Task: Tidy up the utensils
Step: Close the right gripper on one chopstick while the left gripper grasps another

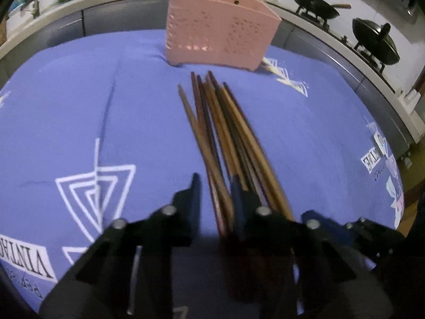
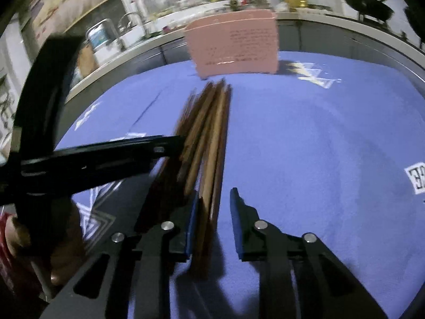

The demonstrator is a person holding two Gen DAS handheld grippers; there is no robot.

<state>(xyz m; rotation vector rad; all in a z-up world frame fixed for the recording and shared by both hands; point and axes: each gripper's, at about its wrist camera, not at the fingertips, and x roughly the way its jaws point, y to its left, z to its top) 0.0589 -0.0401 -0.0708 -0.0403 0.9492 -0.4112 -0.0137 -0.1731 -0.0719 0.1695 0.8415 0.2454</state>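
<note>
A bundle of wooden chopsticks (image 1: pixel 225 133) is lying on the blue-covered bench (image 1: pixel 132 106), its tips pointing toward a pink perforated holder (image 1: pixel 220 40) that is standing upright just beyond them. The left tool (image 1: pixel 215 199) is sitting at the near ends of the sticks with its jaws narrowed but not pressing; only part of the bundle is lying in the gap, while the rest is running past the outside of its right-hand finger. The right tool (image 2: pixel 213 207) is also standing narrowed and not gripping, with a few sticks resting against its left-hand finger and the others lying outside it; a gap is showing beside the other finger. From the right wrist view, the left tool is reaching across from the side to the middle of the bundle. The likely trouble is a partial catch: with sticks straddling the fingers, closing further may be splitting the bundle, so some are lifting while others are rolling away over the cloth. A loose hold could also let the sticks fan out, so their tips are missing the holder's opening.
</note>
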